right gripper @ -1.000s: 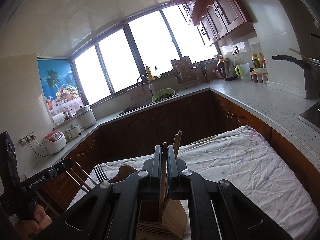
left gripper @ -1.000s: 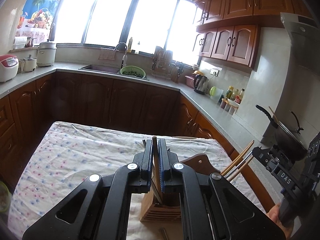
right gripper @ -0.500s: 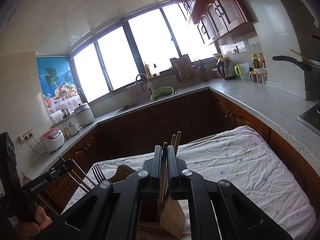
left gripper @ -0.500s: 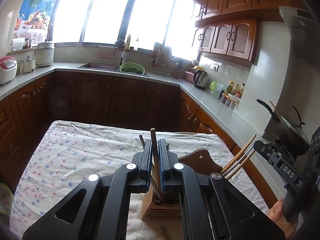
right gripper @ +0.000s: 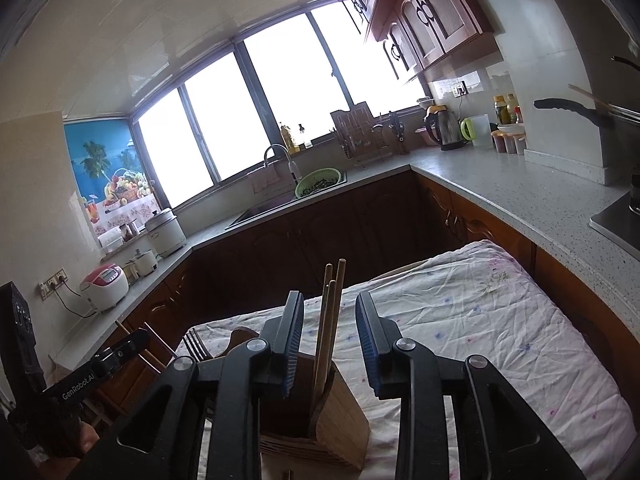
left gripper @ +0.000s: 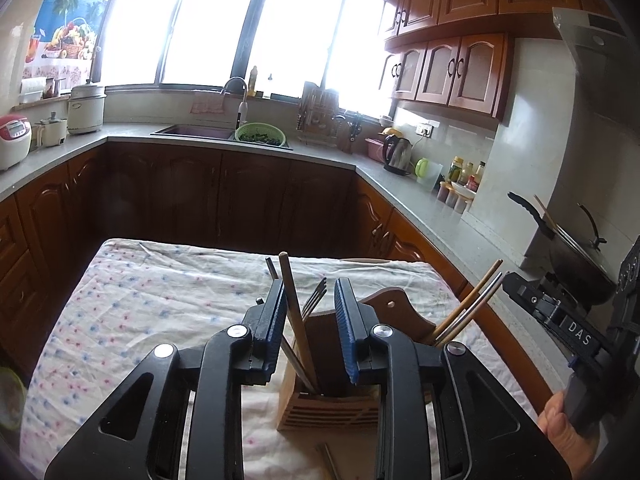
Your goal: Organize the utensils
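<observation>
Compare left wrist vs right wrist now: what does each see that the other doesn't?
Left wrist only: the left gripper, jaws opening around a wooden chopstick, a fork beside it, and the wok.
Right wrist only: the right gripper, jaws opening around three wooden chopsticks, and the stove edge.
Both: the wooden holder on the floral cloth, sink and kettle.

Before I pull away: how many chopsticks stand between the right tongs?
3 chopsticks, bunched upright in the wooden holder between the opening right tongs, none gripped; others may be hidden.
</observation>
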The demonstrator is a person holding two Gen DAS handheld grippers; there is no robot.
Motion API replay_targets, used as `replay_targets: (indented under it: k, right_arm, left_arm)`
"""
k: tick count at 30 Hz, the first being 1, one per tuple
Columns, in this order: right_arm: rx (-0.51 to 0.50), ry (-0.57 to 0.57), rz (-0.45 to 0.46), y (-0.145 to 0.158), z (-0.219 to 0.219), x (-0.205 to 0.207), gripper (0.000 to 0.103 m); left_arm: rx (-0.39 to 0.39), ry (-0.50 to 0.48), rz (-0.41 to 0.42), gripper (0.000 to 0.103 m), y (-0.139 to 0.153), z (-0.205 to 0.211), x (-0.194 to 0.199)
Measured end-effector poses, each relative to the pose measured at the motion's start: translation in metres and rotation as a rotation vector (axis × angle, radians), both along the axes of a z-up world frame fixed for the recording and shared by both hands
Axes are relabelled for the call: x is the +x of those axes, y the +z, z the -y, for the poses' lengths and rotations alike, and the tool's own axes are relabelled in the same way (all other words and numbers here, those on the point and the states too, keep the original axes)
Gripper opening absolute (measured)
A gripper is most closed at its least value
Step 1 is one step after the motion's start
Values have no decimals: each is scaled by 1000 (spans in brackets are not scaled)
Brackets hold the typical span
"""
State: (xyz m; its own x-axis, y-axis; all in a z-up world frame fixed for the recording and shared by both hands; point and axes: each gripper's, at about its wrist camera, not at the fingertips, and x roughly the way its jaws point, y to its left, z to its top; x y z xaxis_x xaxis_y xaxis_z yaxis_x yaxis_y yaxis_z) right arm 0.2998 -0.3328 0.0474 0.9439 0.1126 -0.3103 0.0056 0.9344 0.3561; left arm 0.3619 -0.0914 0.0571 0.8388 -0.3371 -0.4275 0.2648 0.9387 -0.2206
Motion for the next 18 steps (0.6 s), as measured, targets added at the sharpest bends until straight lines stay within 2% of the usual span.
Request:
replay_targets:
  k: [2, 5, 7, 9, 12, 18]
  right_arm:
    - [-4, -2, -2, 1, -1, 0, 34]
    - [6, -7, 1, 4, 2, -4, 53]
    - [15, -11, 11, 6, 4, -9, 64]
    - [21, -14, 28, 8, 6, -15, 81]
    - [14, -16, 44, 9, 7, -22, 84]
    - [28, 2, 40, 4, 5, -31, 84]
  left_arm:
    - [-5, -14, 11, 38, 2, 2, -4]
    - [-15, -30, 40, 58, 7, 2, -14]
    - [-34, -40, 57, 82, 11, -1, -24]
    - [-36, 0, 98, 98, 13, -6, -37]
    - [-50, 7, 128, 101, 14, -13, -50]
    - [-61, 8, 109, 101, 9, -28, -62]
